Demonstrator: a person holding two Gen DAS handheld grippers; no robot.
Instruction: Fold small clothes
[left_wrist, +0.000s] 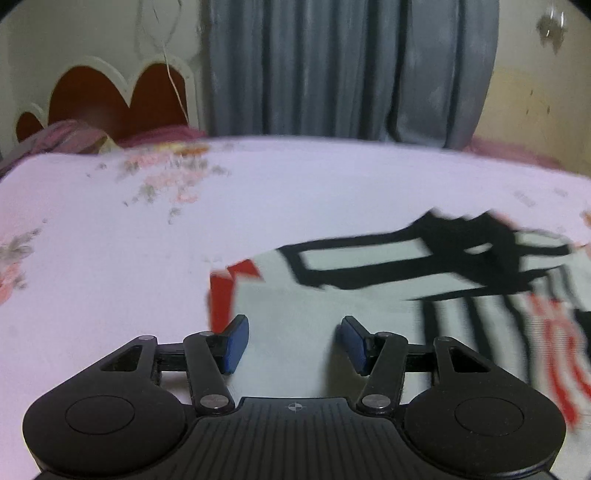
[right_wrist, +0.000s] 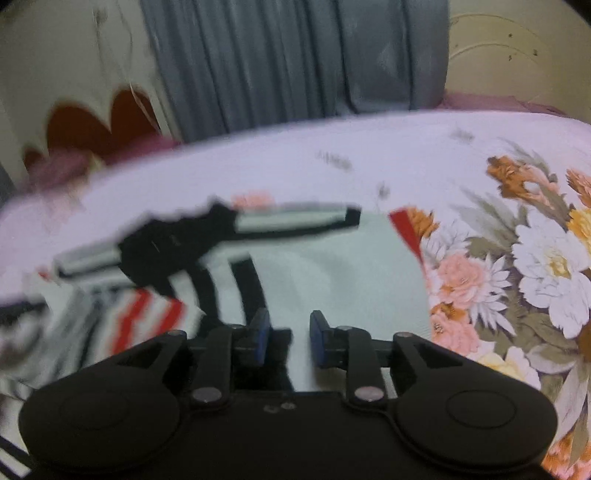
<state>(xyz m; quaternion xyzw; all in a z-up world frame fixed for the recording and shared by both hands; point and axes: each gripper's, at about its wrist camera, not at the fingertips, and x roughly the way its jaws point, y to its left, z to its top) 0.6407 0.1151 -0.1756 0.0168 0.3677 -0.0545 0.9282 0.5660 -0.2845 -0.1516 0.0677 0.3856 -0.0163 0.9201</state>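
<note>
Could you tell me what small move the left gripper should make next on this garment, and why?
Probably lower the left gripper and close on the garment's near edge. Its fingers stand apart above the white cloth with nothing between them, and the garment lies spread on the bed sheet, not yet folded.

A pale bedsheet (left_wrist: 258, 206) printed with flowers (right_wrist: 546, 258) spreads wide. Behind its far edge hangs a grey curtain (left_wrist: 332, 66). Left of the curtain stands a scalloped cream-and-brown headboard (left_wrist: 110, 96), with purple bedding (left_wrist: 70, 136) bunched at its foot.
</note>
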